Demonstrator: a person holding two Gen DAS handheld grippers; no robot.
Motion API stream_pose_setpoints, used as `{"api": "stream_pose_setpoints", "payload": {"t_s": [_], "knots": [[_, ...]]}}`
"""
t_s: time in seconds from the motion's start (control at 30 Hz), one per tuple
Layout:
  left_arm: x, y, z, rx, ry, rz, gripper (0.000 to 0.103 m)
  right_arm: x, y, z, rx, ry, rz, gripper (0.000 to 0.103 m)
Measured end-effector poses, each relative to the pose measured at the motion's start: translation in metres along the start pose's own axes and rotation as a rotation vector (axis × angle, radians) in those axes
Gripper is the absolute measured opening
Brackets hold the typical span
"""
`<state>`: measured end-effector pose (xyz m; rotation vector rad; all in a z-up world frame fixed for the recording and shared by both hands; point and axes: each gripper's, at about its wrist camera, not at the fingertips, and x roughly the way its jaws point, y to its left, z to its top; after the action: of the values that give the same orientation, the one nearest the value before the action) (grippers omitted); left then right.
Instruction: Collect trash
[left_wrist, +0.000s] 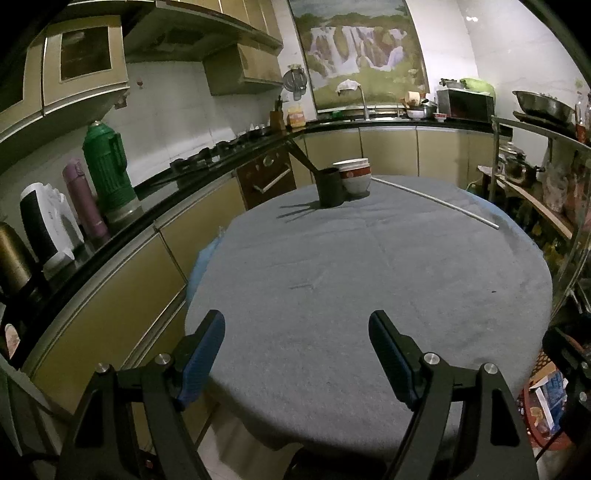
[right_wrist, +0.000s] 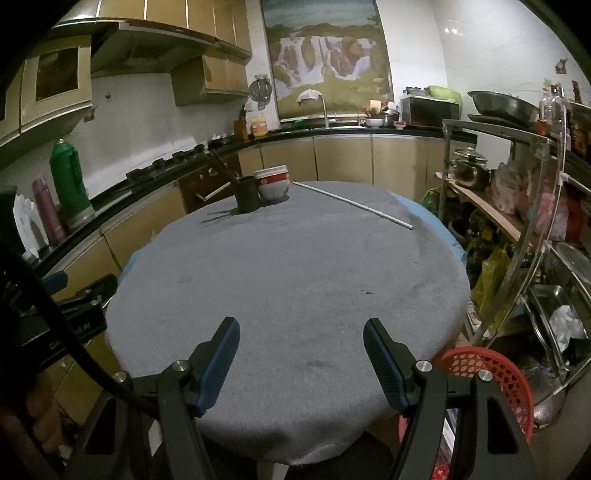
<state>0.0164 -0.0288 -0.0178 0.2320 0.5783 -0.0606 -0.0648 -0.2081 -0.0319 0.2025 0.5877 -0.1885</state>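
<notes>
- Left gripper (left_wrist: 297, 328) and right gripper (right_wrist: 301, 336) hover above the near counter (right_wrist: 295, 266), fingers wide, holding nothing.
- A red basket (right_wrist: 491, 373) sits low at near right.
- A white rod (right_wrist: 351, 201) lies far right.

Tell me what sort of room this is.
A home kitchen, most likely. A counter with cabinets runs along the wall, with a sink tap under a waterfall picture and a microwave beside it. A cloth-covered round table holds stacked bowls.
</notes>
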Motion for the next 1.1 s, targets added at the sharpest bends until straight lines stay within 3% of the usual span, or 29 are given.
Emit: {"api": "stream_pose_setpoints", "payload": {"t_s": [1.1], "knots": [[0.002, 0.012, 0.003, -0.036, 0.005, 0.0, 0.081, -0.003, 0.014, 0.011, -0.048, -0.026, 0.012, 0.073]]}}
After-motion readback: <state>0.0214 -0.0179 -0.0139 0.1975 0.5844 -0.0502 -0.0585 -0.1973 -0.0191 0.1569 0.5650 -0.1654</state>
